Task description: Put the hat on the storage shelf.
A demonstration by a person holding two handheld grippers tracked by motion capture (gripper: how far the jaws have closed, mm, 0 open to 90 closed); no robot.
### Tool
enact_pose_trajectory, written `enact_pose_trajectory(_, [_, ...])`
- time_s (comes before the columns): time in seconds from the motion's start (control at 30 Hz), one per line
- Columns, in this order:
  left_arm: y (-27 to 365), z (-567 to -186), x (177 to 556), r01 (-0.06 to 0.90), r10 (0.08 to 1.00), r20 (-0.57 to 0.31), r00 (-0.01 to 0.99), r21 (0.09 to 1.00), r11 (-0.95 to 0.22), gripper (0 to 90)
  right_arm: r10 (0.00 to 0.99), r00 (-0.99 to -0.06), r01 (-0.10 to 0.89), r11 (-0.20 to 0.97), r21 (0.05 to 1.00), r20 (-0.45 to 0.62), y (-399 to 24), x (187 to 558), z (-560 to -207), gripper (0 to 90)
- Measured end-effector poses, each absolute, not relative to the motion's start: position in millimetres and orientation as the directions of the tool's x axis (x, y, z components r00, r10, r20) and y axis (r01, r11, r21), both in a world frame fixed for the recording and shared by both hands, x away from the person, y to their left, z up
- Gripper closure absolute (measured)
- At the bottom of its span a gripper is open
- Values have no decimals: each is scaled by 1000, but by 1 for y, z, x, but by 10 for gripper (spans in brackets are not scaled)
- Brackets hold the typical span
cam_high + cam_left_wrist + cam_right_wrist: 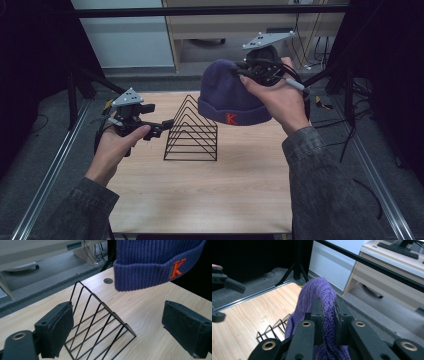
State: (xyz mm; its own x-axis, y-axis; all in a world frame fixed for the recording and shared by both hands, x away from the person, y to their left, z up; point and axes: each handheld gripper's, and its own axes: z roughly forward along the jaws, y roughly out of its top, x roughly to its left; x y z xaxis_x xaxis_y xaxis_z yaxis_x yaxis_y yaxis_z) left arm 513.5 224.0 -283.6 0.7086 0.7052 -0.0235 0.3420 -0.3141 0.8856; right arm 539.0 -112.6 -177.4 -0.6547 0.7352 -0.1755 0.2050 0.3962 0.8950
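One purple beanie [227, 97] with an orange K on its cuff hangs in the upper centre of the high view, above one black wire rack [192, 131] of nested triangular dividers that stands at the middle of the wooden table [200, 195]. Two grippers are in use. The right gripper [243, 70], raised at upper right, has its jaws pressed together on a fold of the beanie's crown, the hat dangling below it clear of the rack. The left gripper [162, 126], at centre left, is held level by the left hand [117, 145], its jaws spread wide and empty, pointing toward the rack just beside it.
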Motion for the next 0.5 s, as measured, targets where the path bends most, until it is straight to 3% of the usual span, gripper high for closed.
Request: enact_pose_trajectory(0.5, [215, -287, 524, 345, 680, -31, 732, 879, -331, 98, 674, -721, 158, 383, 910, -159, -74, 533, -165, 800])
